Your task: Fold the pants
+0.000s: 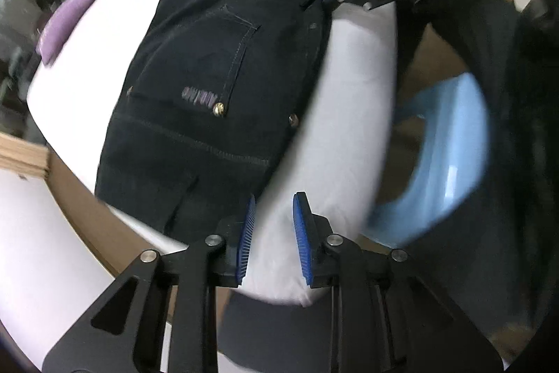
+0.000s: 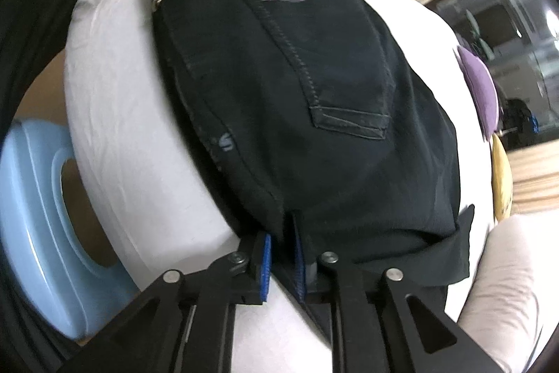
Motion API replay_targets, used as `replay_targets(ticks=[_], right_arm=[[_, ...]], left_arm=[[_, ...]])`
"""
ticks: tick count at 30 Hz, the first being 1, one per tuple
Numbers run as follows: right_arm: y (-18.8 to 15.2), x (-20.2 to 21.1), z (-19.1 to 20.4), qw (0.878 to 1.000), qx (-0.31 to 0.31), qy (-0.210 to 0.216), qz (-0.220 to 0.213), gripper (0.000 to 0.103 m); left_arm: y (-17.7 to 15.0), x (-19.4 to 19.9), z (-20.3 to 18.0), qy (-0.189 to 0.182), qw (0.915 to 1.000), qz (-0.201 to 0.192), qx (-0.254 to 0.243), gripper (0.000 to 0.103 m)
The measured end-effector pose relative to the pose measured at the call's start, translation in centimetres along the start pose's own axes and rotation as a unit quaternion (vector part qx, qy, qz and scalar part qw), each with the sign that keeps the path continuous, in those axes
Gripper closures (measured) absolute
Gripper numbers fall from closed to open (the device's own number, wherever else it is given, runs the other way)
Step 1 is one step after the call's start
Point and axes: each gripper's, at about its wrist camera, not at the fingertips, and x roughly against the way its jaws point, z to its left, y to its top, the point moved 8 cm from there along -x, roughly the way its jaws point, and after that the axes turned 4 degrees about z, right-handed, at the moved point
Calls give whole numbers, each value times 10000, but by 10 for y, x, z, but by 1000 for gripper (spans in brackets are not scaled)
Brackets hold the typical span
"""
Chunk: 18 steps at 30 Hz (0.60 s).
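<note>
White padded bench (image 1: 349, 100) up close, left tongs (image 1: 270, 236) gaping, holding nothing beside the waistband. Farther along, right tongs (image 2: 281, 259) look clamped on the folded pants (image 2: 297, 100). I'd lift both corners evenly so layers don't slide.

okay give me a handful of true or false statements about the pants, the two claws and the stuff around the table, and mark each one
1. The dark pants lie on a white surface. True.
2. The left claw is clamped on the pants. False: its pads are apart, with only white surface between them.
3. The right claw has dark fabric between its blue pads. True.
4. A red stool stands beside the table. False: the stool is light blue.
5. A purple cushion lies on the white surface beyond the pants. True.
6. A back pocket shows on the pants. True.
</note>
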Motion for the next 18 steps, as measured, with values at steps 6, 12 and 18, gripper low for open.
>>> replay_targets(ticks=[6,12,18], right_arm=[[-7,4,-7,9983,-532,-131,-187,65],[-30,35,-42,9761,-2006,535,-642,15],[-99,41,-203,8419,-5144,1344,-929,22]], left_arm=[[64,26,44,-410,9773,-1221,1682,81],[126,-78,51,-858,9556,-976,2644,81],[126,-95,63,-1214,9330,-1182,3174,82]])
